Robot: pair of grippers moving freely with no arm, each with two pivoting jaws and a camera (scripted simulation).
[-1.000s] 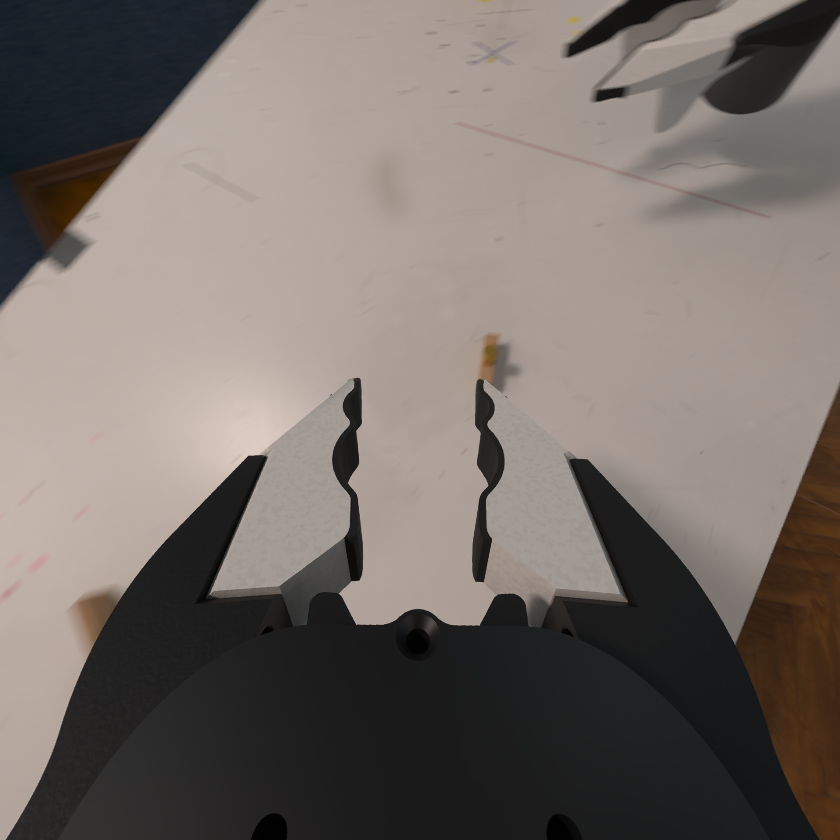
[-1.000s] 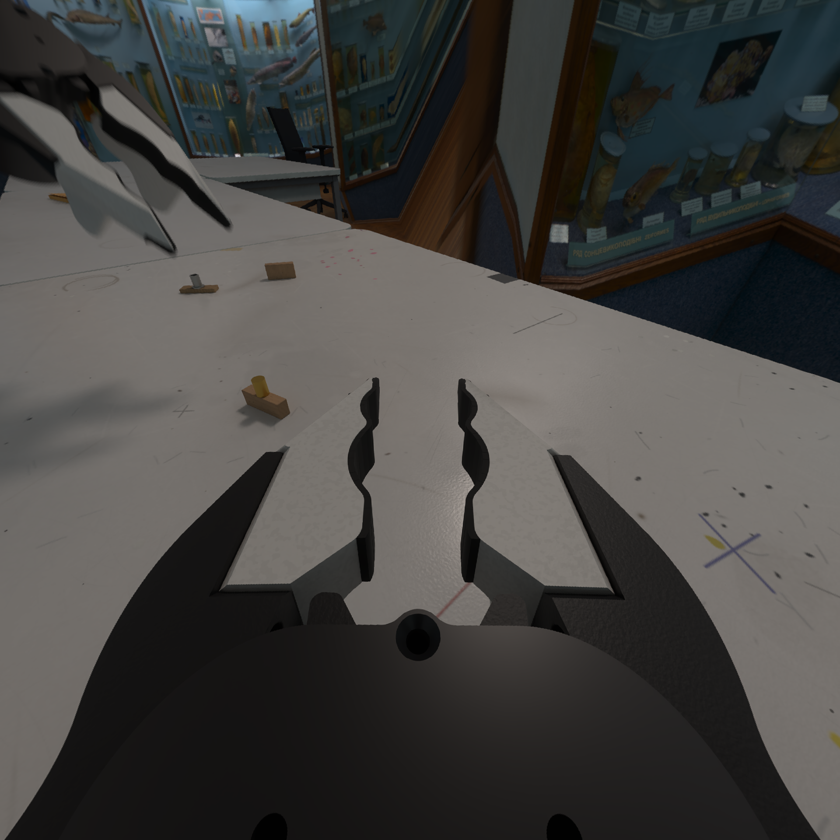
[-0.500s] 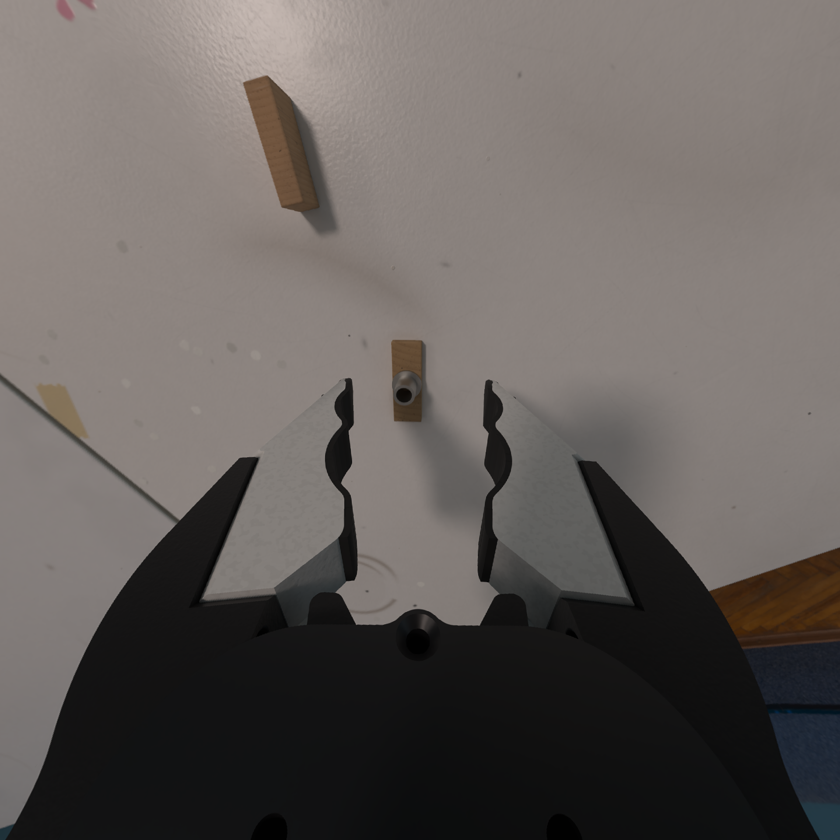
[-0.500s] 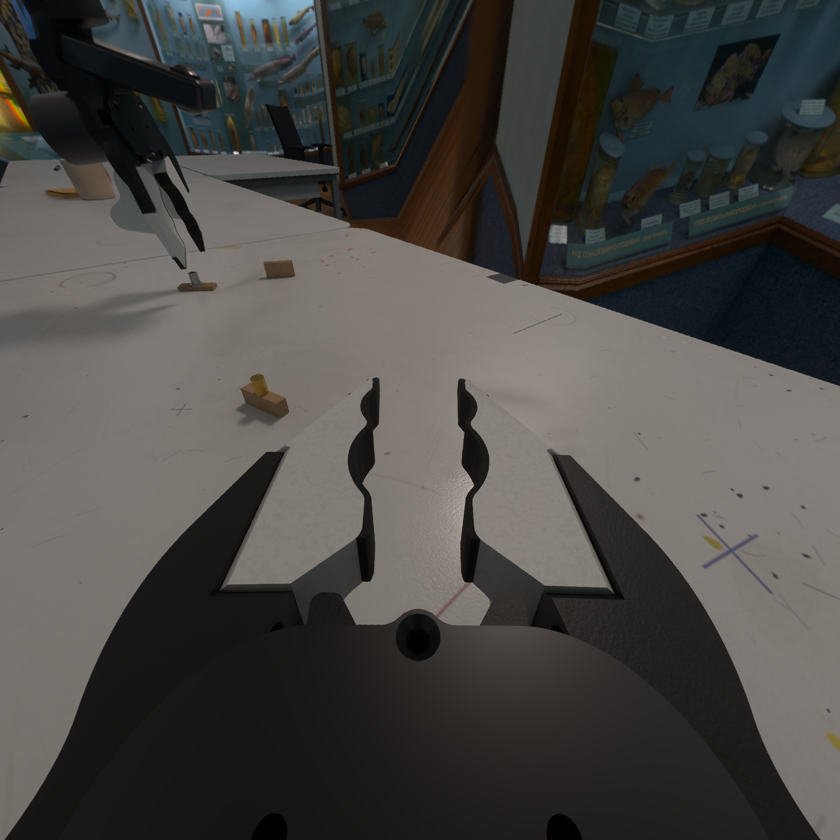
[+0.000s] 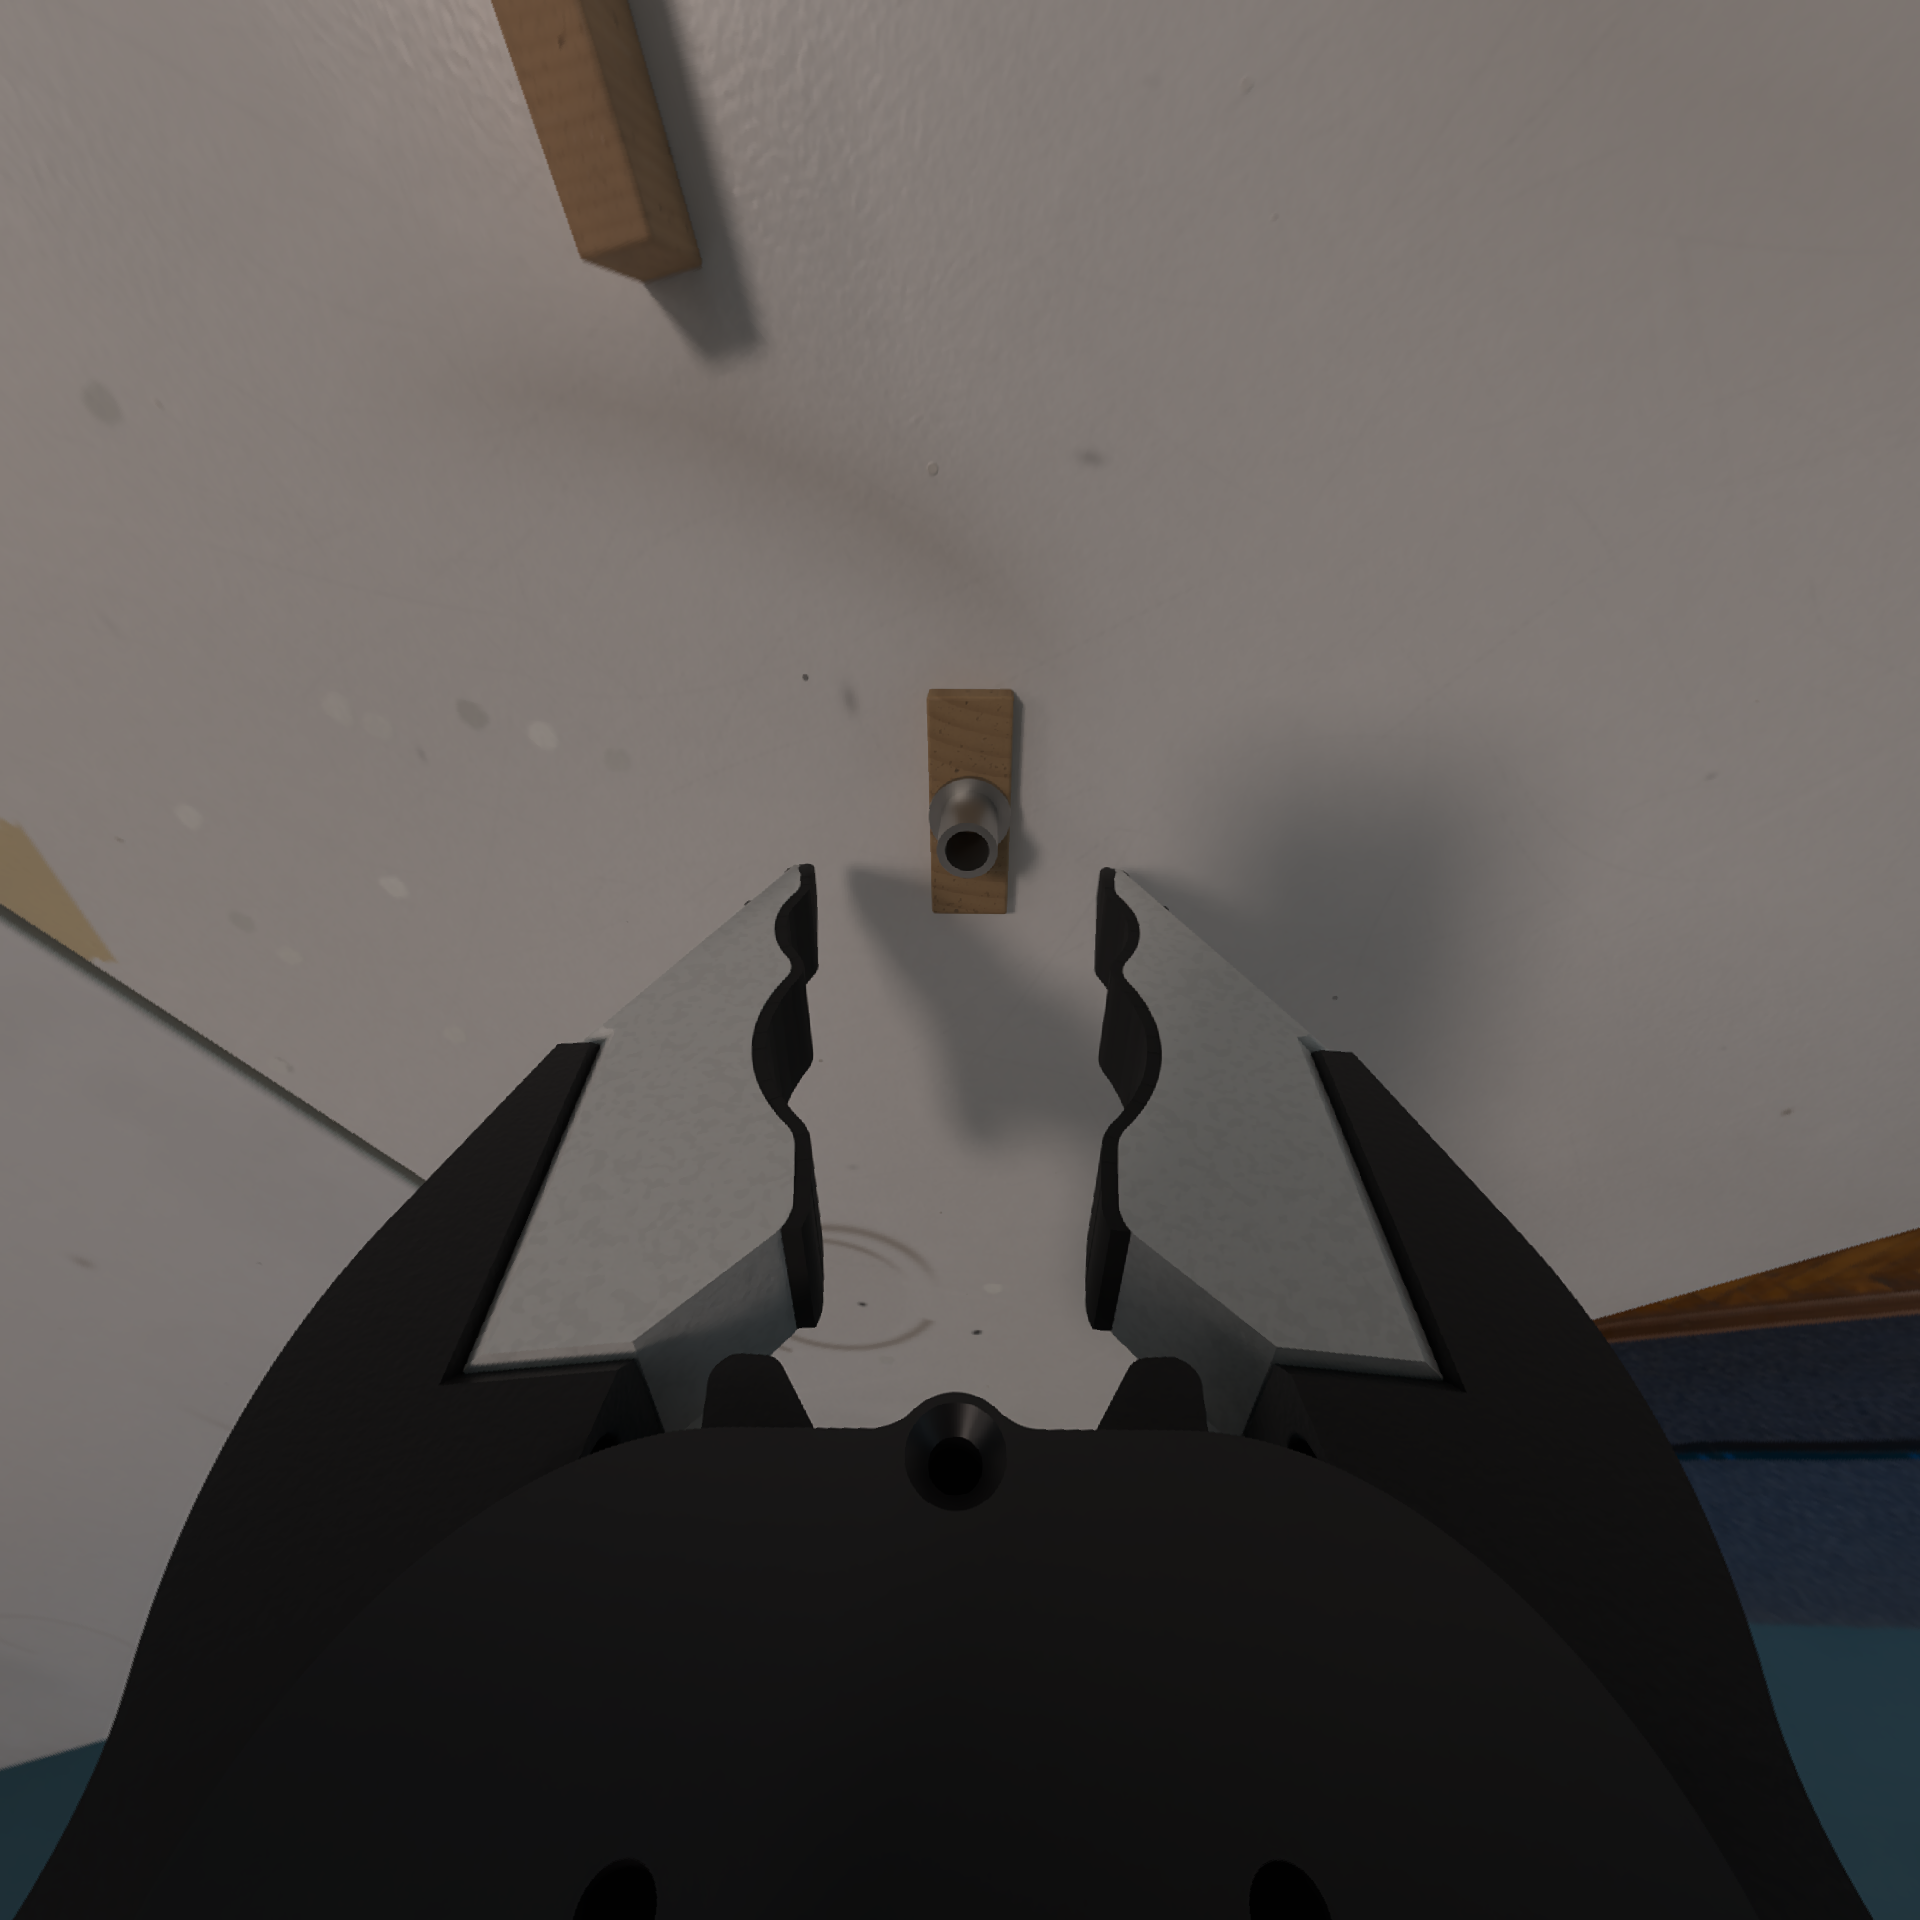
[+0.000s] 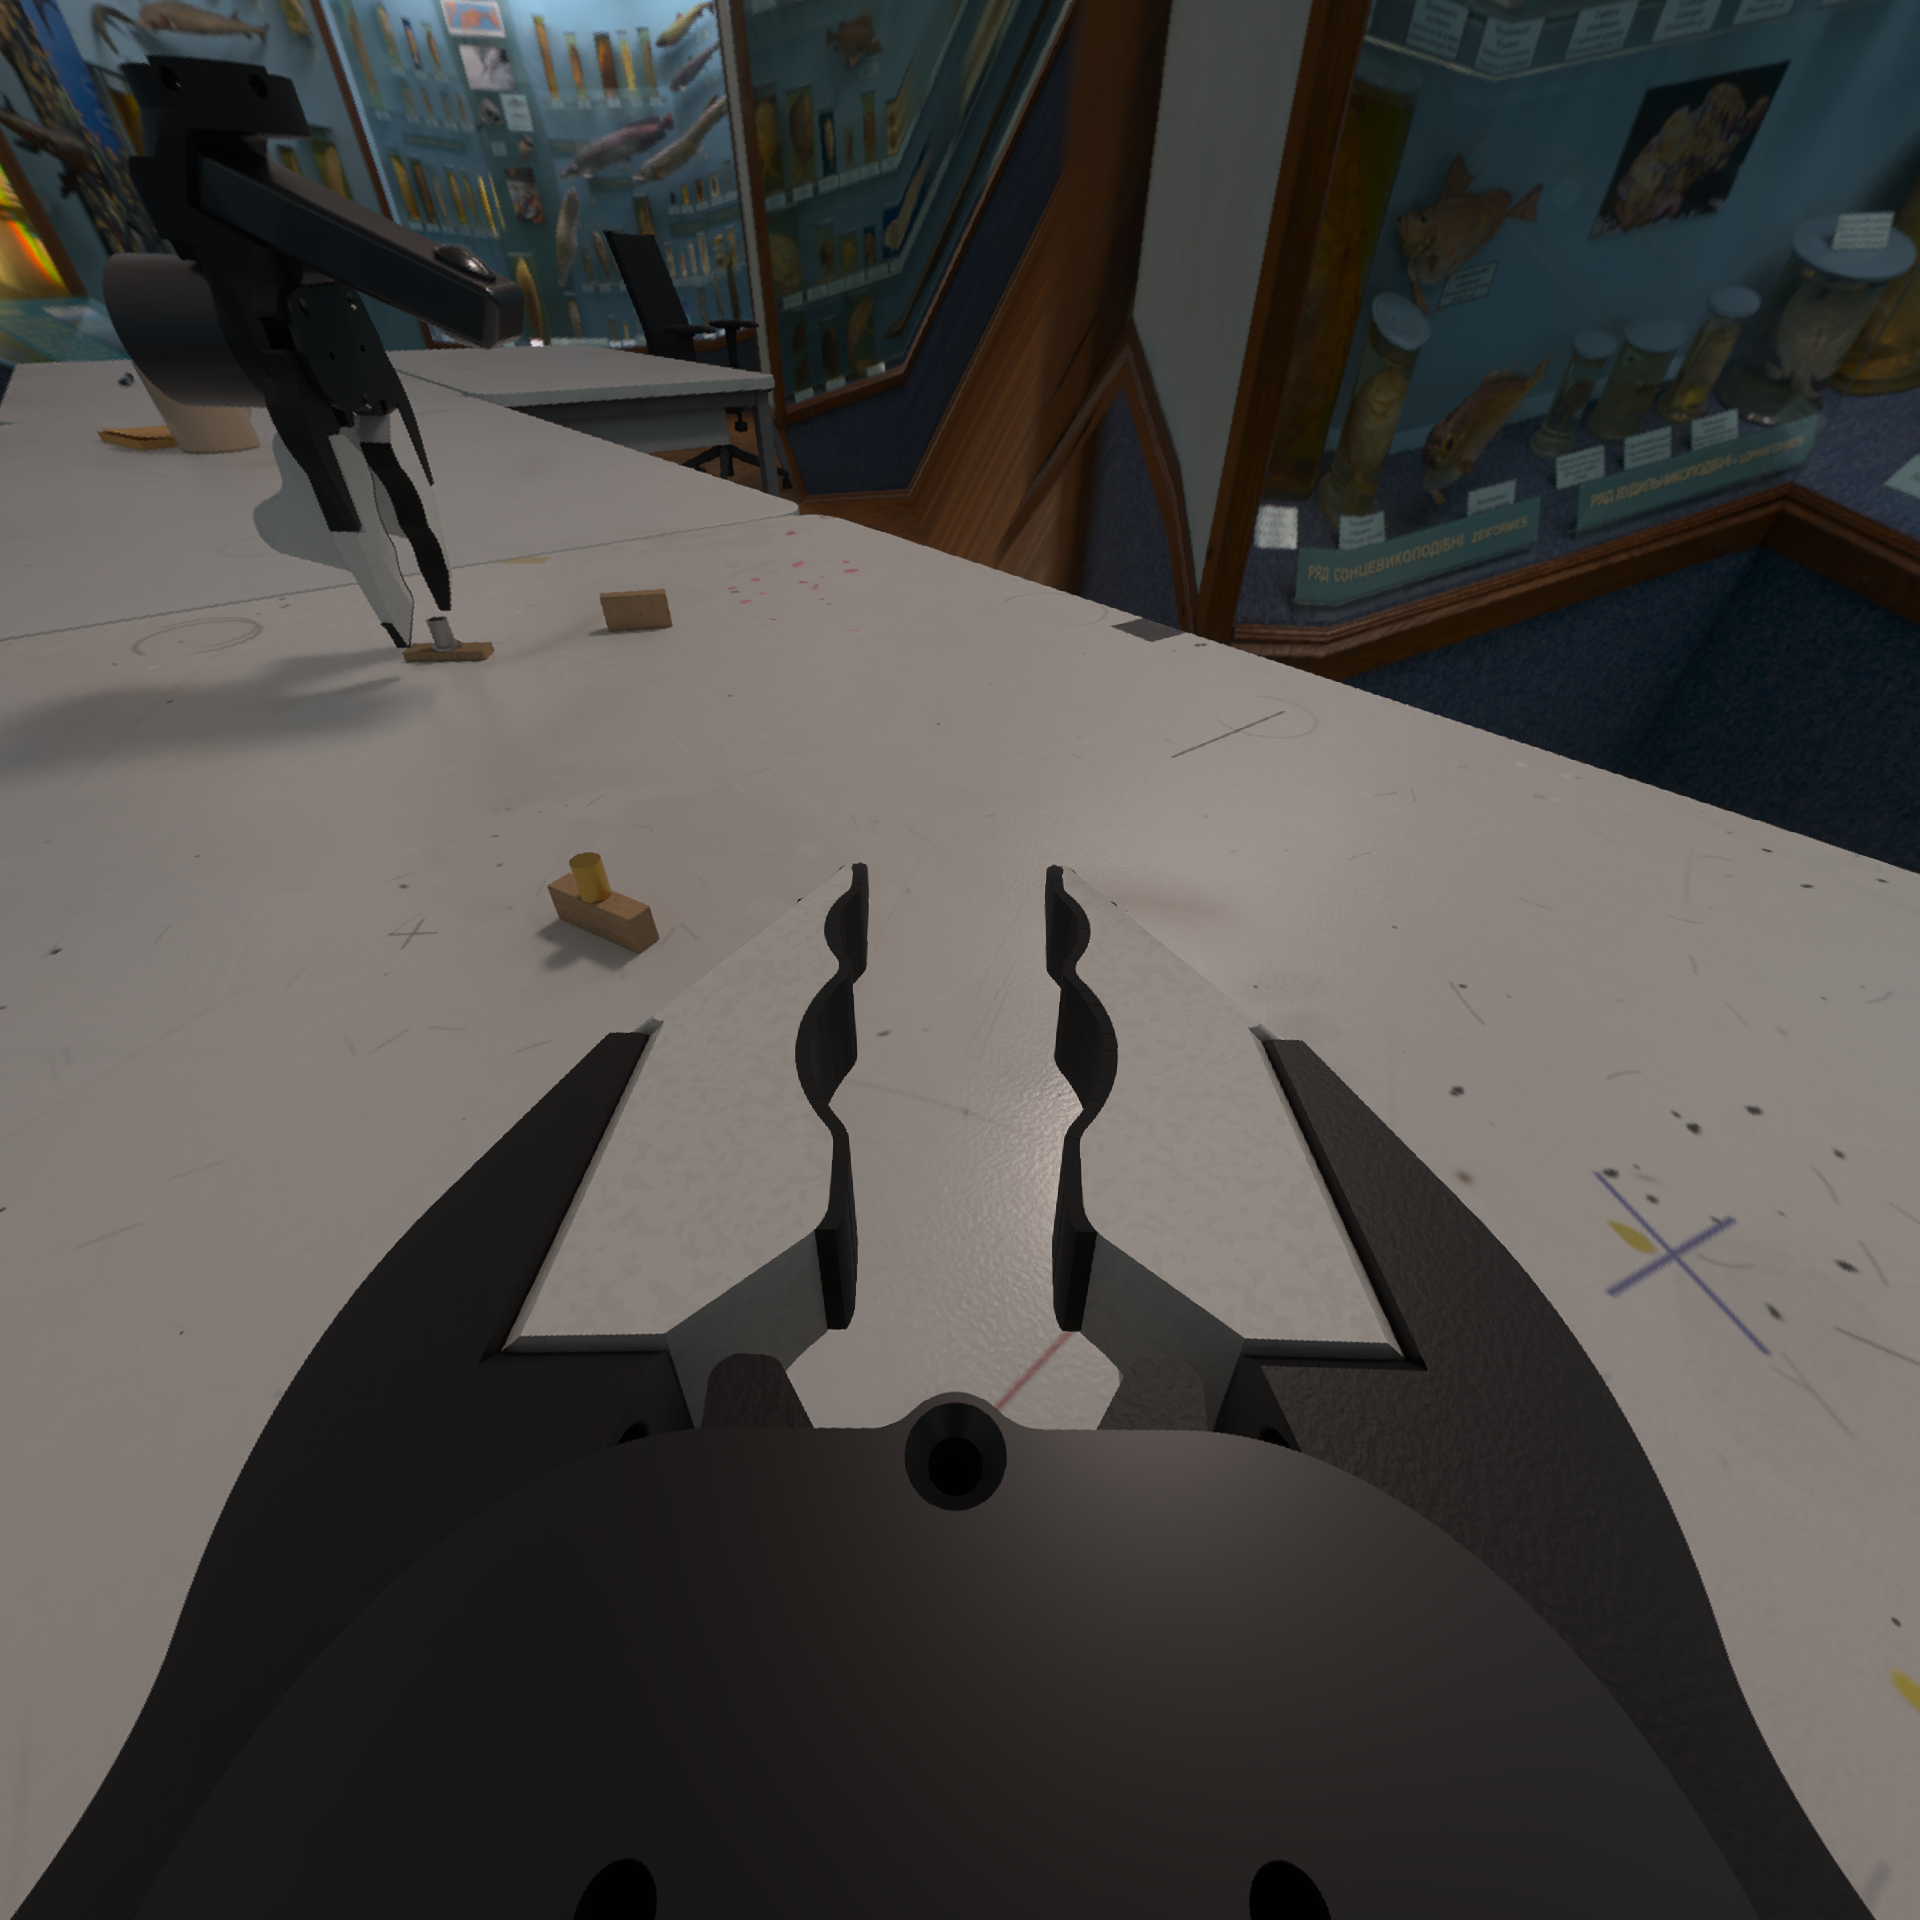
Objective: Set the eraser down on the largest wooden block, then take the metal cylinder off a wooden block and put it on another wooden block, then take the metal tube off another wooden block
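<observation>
A grey metal tube (image 5: 971, 840) stands upright on a small thin wooden block (image 5: 969, 727). My left gripper (image 5: 956, 883) points down at it, open and empty, with its fingertips just short of the tube on either side. A larger wooden block (image 5: 603, 135) lies farther off with its top bare. In the right wrist view my right gripper (image 6: 954, 878) is open and empty, low over the table. A yellow metal cylinder (image 6: 587, 878) stands on a wooden block (image 6: 613, 920) to its left. Farther back are the left gripper (image 6: 416, 613), the tube (image 6: 442, 631) and the larger block (image 6: 635, 610).
The white table (image 6: 1143, 790) ends at an edge on the right, with blue floor and display cases beyond. A second table joins at the back left, bearing a beige object (image 6: 213, 431) and a flat tan piece (image 6: 135, 436). A tape strip (image 5: 52, 894) lies by the seam.
My left gripper swung away from the table's middle to point down over the tube, then came lower and closer to it. The right gripper has not moved.
</observation>
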